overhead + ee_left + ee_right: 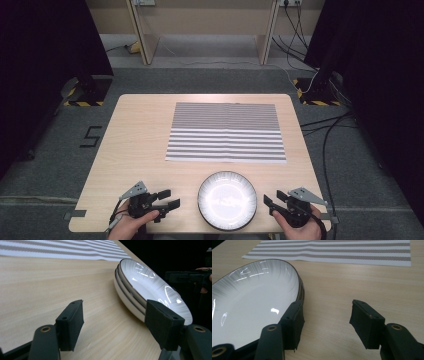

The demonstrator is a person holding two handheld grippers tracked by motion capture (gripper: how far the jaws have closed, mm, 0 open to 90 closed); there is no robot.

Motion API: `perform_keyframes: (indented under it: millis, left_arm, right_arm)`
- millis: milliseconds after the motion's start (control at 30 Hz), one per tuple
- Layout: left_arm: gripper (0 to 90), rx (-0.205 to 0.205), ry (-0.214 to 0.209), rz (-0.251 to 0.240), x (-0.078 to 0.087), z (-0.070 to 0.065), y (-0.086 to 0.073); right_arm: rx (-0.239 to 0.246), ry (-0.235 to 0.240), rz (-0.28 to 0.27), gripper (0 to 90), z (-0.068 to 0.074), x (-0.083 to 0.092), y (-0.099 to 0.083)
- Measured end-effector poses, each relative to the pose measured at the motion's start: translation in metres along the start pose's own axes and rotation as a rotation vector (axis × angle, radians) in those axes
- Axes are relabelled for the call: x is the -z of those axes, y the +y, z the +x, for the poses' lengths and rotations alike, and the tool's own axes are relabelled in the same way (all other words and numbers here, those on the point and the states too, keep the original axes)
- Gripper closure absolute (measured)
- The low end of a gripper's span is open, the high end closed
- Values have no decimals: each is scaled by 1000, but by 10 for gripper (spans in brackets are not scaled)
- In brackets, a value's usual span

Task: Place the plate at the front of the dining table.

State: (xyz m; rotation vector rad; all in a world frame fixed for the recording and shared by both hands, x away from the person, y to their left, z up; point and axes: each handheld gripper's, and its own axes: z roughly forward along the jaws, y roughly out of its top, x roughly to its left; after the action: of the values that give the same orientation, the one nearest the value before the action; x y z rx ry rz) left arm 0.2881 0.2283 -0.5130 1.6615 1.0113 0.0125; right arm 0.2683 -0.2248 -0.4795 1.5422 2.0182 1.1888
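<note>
Your plate [227,200] sits at the bench's [140,145] near edge, between your left tool [169,198] and right tool [270,204], both with jaws apart and empty. A striped mat [226,132] covers the bench's middle toward the far edge; bare wood lies along both side edges.

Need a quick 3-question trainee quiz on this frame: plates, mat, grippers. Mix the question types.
1. True or false: the left gripper is shut on the plates.
2. Multiple choice: where does the striped mat lie? A) under the plates B) beyond the plates, toward the table's far edge C) on the floor
3. How many rims show in the stack in the left gripper view?

Key:
1. False: its jaws stand open, beside the stack, holding nothing. The right gripper is open too.
2. B
3. At least two plates, stacked.
</note>
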Motion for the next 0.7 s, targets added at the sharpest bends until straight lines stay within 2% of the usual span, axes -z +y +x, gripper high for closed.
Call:
perform_keyframes:
  millis: [100, 200, 300, 400, 500, 600, 700]
  left_arm:
    - [326, -5, -14, -1, -3, -5, 7]
    - [366, -14, -34, 32, -9, -13, 13]
    - [434, -10, -51, 53, -14, -19, 17]
    - [471, 9, -69, 41, -19, -26, 21]
    - [511, 8, -67, 61, -24, -29, 23]
    - [533, 21, -52, 102, -32, -31, 22]
    - [545, 23, -33, 131, -39, -33, 21]
  right_arm:
    - [4, 19, 43, 429, 4, -4, 2]
    - [-8, 47, 67, 450, 9, -5, 3]
    - [9, 59, 78, 507, 16, -2, 7]
    - [12, 73, 99, 597, 19, 0, 12]
    - [15, 81, 119, 658, 23, -1, 16]
    - [30, 89, 148, 679, 27, -6, 19]
    - [20, 84, 170, 728, 28, -10, 19]
